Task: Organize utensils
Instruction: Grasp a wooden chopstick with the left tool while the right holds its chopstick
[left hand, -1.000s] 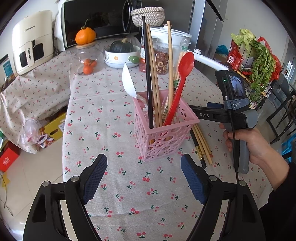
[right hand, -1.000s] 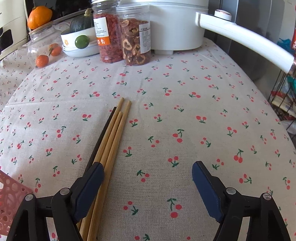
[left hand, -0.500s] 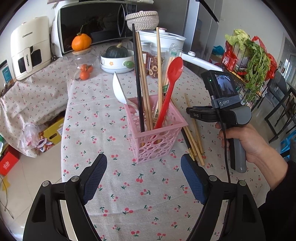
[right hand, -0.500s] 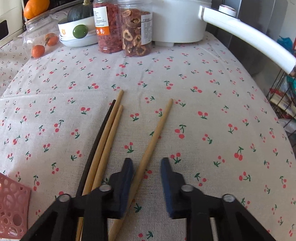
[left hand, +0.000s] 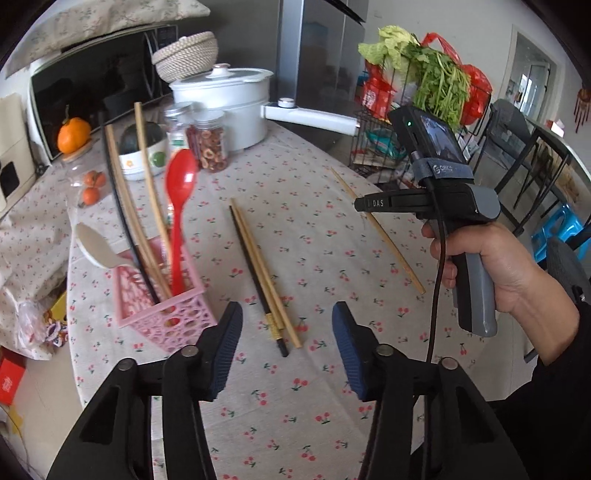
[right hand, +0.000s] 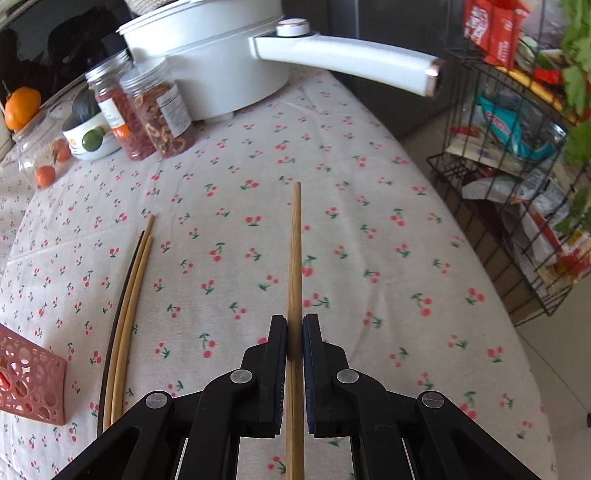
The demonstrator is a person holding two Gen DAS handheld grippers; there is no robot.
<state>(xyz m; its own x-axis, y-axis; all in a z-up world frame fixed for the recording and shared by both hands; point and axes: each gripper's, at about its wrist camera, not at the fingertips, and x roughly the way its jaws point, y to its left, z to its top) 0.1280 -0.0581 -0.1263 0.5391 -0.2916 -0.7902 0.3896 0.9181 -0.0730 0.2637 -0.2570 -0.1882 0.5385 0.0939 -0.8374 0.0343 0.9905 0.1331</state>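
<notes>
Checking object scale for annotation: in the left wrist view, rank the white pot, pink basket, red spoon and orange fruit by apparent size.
1. white pot
2. pink basket, close to the pot; being nearer the camera makes this unsure
3. red spoon, long but slim and blurred
4. orange fruit

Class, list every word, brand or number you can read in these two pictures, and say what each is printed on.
"DAS": on the black arm of the right tool.
"ORICO": on the grey strap round its camera, small and uncertain.
Jar labels: too blurred to read.
Snack packets in the wire rack: too blurred to read.
</notes>
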